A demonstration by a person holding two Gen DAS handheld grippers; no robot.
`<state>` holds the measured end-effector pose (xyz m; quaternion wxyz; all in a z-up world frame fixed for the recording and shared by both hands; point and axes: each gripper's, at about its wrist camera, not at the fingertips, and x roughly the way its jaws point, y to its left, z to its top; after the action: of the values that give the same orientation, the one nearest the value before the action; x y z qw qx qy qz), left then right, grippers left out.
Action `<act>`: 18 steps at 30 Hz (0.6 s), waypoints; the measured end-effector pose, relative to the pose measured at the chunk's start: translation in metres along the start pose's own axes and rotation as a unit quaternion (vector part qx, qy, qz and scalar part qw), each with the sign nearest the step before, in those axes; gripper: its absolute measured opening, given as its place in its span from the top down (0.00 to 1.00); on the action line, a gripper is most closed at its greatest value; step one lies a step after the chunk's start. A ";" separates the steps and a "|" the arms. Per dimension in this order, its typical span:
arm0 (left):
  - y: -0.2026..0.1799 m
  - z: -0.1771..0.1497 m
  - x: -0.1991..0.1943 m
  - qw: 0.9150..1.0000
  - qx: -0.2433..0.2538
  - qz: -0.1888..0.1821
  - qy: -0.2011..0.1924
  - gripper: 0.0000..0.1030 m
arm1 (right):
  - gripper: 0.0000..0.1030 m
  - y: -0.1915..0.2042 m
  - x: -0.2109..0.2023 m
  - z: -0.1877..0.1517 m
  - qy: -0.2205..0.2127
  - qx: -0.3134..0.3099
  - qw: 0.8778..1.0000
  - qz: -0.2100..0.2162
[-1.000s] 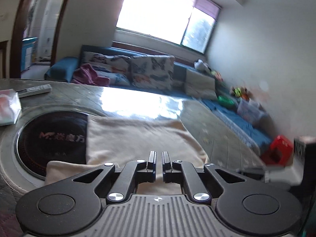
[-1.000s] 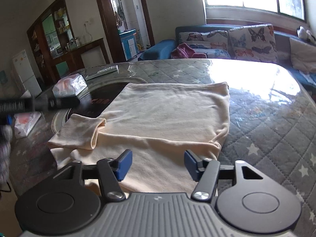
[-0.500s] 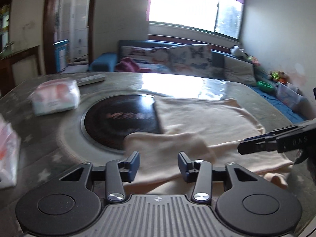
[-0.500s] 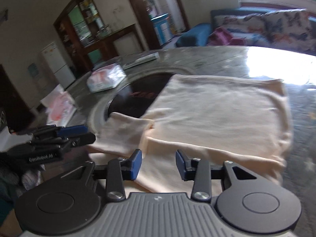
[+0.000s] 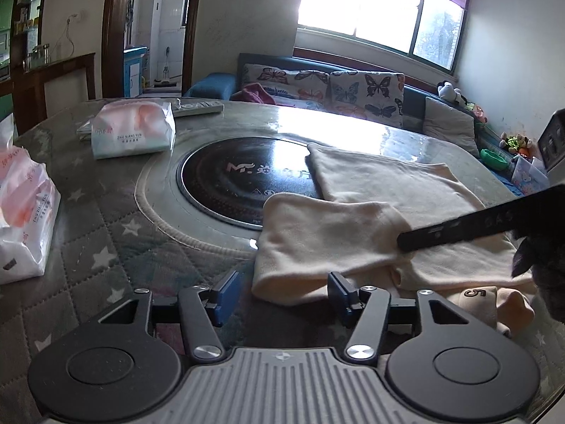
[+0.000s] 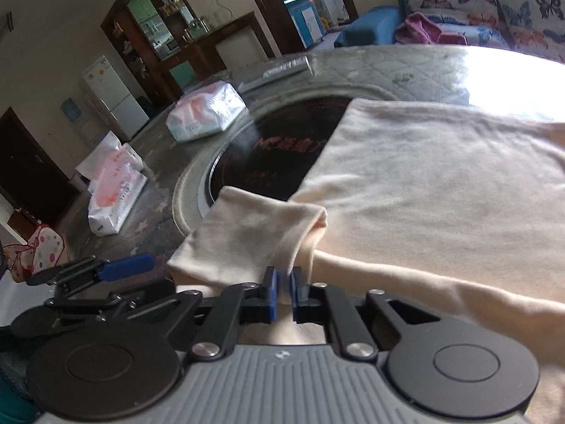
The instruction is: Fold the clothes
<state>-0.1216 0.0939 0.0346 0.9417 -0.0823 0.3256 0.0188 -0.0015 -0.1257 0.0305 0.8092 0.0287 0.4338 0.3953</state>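
A cream shirt lies flat on the quilted table, partly over a black round cooktop. Its sleeve is folded across at the near left. My left gripper is low at the sleeve's near hem with its jaws opening. The hem's corner lies between the blue pads, which do not press on it. In the right wrist view my right gripper is shut, pinching the sleeve near the armpit fold. The right gripper's finger reaches in from the right. The left gripper's blue pad shows at the left.
Two tissue packs and a remote lie on the table's left and far side. A second cream garment marked 5 lies by the near right edge. A sofa with butterfly cushions stands beyond the table.
My left gripper went from shut to open and swung down to the sleeve's hem. My right gripper moved left over the shirt and closed on the sleeve.
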 end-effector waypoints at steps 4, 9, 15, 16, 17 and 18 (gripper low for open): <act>-0.004 0.002 0.004 1.000 -0.006 -0.002 0.002 0.37 | 0.95 0.012 -0.020 0.008 -0.035 -0.028 0.999 -0.011; -0.014 0.005 0.012 1.000 -0.004 -0.004 0.004 0.37 | 0.95 0.032 -0.055 0.027 -0.078 -0.086 0.993 -0.035; -0.037 0.003 0.020 0.998 0.056 0.015 0.001 0.38 | 0.95 0.037 -0.087 0.036 -0.103 -0.118 0.985 -0.065; -0.040 0.001 0.021 0.998 0.067 0.019 0.002 0.40 | 0.95 0.036 -0.092 0.035 -0.106 -0.123 0.984 -0.073; -0.042 0.000 0.023 0.997 0.073 0.023 0.004 0.46 | 0.95 0.035 -0.099 0.033 -0.110 -0.127 0.982 -0.082; -0.042 -0.001 0.025 0.997 0.075 0.025 0.009 0.49 | 0.95 0.032 -0.104 0.030 -0.111 -0.128 0.982 -0.089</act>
<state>-0.0992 0.0517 0.0242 0.9416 -0.0034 0.3362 0.0172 -0.0314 -0.1638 0.1323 0.8812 -0.0700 0.2877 0.3686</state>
